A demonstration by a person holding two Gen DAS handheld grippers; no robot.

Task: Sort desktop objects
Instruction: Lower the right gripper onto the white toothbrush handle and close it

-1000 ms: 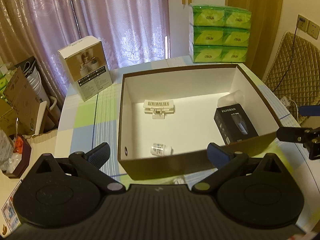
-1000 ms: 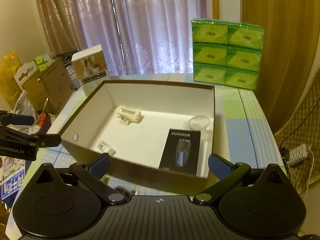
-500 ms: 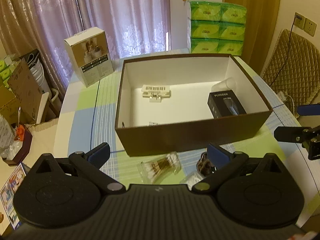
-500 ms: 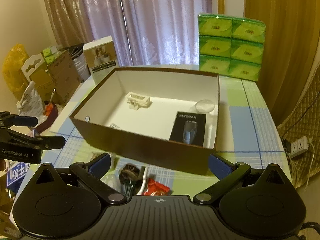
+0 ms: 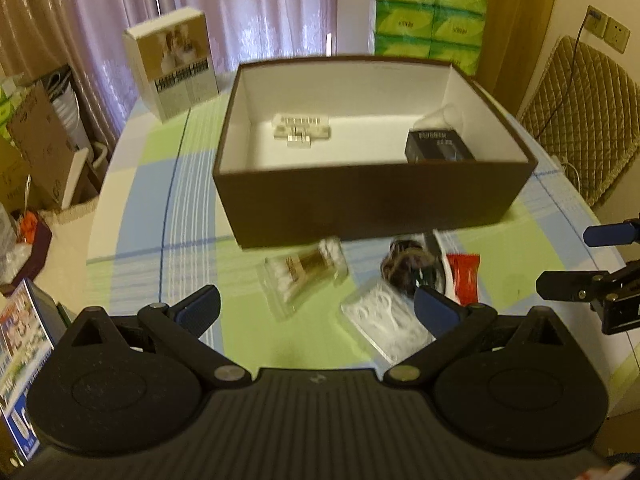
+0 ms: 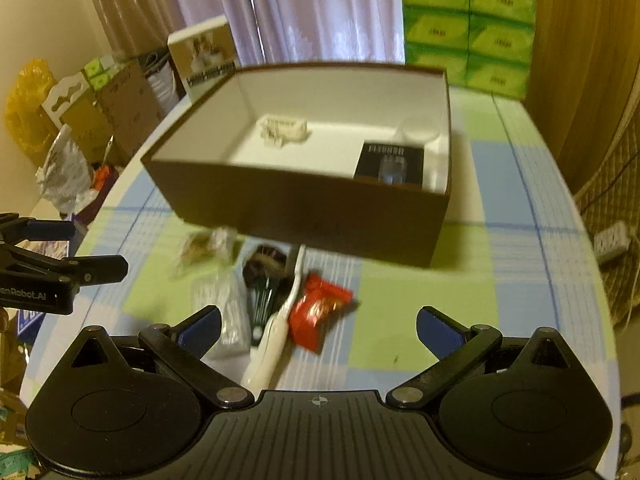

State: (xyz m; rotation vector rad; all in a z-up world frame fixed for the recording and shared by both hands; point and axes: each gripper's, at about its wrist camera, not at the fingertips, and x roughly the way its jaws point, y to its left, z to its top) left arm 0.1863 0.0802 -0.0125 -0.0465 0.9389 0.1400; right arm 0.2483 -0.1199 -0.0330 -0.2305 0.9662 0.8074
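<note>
Checked green, blue and white cloth covers the bench (image 5: 132,208), which carries a brown box (image 5: 372,200) with a white inside. Green tissue packs (image 6: 466,24) are stacked behind the box, and a white carton (image 5: 172,60) stands at its far left corner. Inside the box lie a black packet (image 5: 438,146), a white clip (image 5: 302,128) and a clear cup (image 5: 440,116). In front of the box, on the cloth, lie a toothbrush (image 6: 276,320), a bag of cotton swabs (image 5: 304,276), a bag of floss picks (image 5: 384,320), a red snack wrapper (image 6: 318,312) and a dark bundle (image 5: 406,264). Both the left gripper (image 5: 316,308) and the right gripper (image 6: 318,322) hover above these with jaws released and empty.
</note>
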